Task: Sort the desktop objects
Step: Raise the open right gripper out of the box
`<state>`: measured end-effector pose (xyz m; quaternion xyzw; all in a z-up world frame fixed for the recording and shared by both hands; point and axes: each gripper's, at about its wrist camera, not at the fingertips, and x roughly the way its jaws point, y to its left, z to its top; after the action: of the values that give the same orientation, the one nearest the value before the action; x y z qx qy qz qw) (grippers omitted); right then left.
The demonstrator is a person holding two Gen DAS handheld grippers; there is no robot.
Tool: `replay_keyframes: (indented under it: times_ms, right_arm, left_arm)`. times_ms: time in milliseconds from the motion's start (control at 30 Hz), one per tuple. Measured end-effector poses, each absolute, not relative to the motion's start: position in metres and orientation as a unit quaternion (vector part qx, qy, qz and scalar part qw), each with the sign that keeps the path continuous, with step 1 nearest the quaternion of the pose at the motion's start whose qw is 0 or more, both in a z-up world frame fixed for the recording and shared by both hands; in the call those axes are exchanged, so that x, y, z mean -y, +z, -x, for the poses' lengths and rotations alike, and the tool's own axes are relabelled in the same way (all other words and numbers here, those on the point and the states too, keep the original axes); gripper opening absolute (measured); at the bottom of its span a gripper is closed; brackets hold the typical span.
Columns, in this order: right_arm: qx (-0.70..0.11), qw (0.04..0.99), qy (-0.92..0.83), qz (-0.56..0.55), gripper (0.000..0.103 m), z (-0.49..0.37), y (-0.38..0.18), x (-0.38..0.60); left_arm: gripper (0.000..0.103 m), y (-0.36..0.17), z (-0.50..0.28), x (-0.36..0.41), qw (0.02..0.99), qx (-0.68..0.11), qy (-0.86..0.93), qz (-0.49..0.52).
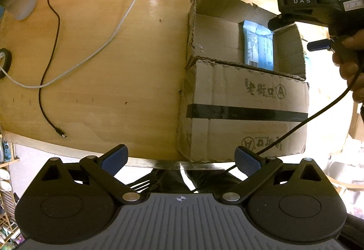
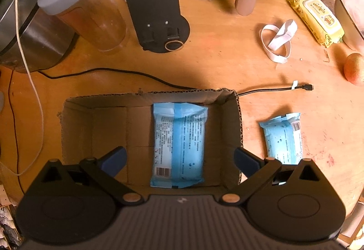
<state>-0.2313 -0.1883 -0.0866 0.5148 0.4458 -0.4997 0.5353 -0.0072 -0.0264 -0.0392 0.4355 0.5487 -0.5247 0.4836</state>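
An open cardboard box stands at the table's near edge, and a blue wipes pack lies flat on its floor. From above, that same pack fills the middle of the box. A second blue pack rests on the table just right of the box. My right gripper hovers open over the box with nothing between its fingers; in the left wrist view it hangs above the box's far right corner, held by a hand. My left gripper is open and empty at the table edge.
Black and white cables trail across the left of the table. Behind the box stand a grey-lidded shaker cup, a black phone stand and a metal appliance. A yellow wipes pack, a white strap and an orange fruit lie right.
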Motion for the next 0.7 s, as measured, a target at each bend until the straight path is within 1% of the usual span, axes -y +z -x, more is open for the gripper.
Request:
replay_keyframes:
  times_ms: [700]
  right_arm:
    - [-0.442,0.531,-0.505,-0.517,0.103,0.257,-0.088,0.182]
  left_arm:
    - [0.103,-0.036,0.023,0.023,0.488,-0.546,-0.523,-0.438]
